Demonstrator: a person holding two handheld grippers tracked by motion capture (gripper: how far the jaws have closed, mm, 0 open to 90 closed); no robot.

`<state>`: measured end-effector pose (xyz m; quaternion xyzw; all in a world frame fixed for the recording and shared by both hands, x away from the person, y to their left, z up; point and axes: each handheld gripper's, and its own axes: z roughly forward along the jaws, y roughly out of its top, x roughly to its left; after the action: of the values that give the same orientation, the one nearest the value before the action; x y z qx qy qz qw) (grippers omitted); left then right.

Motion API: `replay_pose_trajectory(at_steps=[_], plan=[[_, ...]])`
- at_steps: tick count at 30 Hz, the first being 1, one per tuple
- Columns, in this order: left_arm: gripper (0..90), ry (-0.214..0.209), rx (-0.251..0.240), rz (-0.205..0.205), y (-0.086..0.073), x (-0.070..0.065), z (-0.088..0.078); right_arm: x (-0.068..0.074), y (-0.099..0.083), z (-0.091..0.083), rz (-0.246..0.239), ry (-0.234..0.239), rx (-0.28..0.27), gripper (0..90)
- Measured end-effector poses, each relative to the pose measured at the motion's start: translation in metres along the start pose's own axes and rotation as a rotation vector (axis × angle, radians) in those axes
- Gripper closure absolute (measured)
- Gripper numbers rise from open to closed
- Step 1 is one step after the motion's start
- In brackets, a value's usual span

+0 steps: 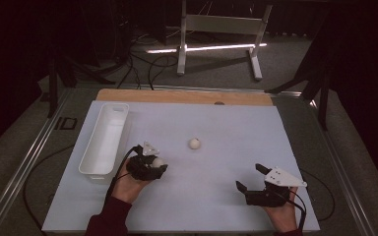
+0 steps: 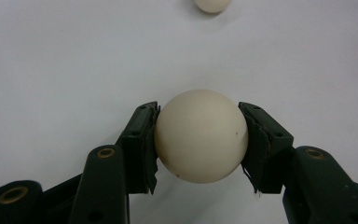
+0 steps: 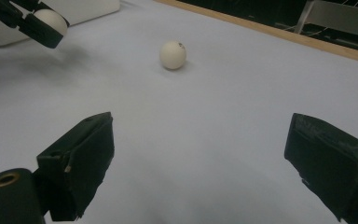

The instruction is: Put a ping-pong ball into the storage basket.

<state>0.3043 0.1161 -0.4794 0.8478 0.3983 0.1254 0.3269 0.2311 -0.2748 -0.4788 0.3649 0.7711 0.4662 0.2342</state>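
Note:
A cream ball (image 2: 200, 135) sits squeezed between the two black pads of my left gripper (image 2: 200, 144), which is shut on it a little above the white sheet. From above, that gripper (image 1: 153, 164) and its ball (image 1: 157, 161) are left of the table's middle, just right of the tray. A second cream ball (image 1: 194, 143) lies loose on the sheet, farther off and to the right; it also shows as a ball (image 3: 173, 54) ahead of my right gripper (image 3: 205, 163). My right gripper (image 1: 250, 178) rests near the front right, jaws wide apart with nothing between them.
A long white tray (image 1: 104, 140) stands along the left side of the white sheet (image 1: 226, 123). A wooden strip (image 1: 187, 97) borders the far edge. Beyond the table stand a white metal frame (image 1: 216, 39) and floor cables.

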Motion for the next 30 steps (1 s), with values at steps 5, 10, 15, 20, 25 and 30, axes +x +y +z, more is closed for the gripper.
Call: replay_pose_trajectory(at_steps=[5, 10, 15, 20, 25, 30], plan=[[51.3, 0.001, -0.015, 0.002, 0.002, 0.003, -0.008, 0.000, 0.000, 0.001, 0.000, 0.003, 0.005, 7.7], [51.3, 0.006, -0.035, 0.001, 0.003, 0.006, -0.016, 0.000, -0.001, 0.002, -0.002, 0.004, 0.005, 7.7], [51.3, 0.010, -0.045, 0.007, 0.004, 0.008, -0.022, 0.000, -0.001, 0.002, 0.002, 0.004, 0.004, 7.7], [51.3, 0.007, -0.046, 0.030, 0.006, 0.008, -0.028, 0.000, -0.001, 0.002, 0.004, 0.005, 0.003, 7.8], [51.3, -0.003, -0.051, 0.051, 0.008, 0.007, -0.033, 0.000, -0.001, 0.002, 0.006, 0.006, 0.005, 7.7], [51.3, -0.014, -0.064, 0.071, 0.009, 0.007, -0.038, 0.000, -0.002, 0.003, 0.006, 0.007, 0.008, 7.7]])
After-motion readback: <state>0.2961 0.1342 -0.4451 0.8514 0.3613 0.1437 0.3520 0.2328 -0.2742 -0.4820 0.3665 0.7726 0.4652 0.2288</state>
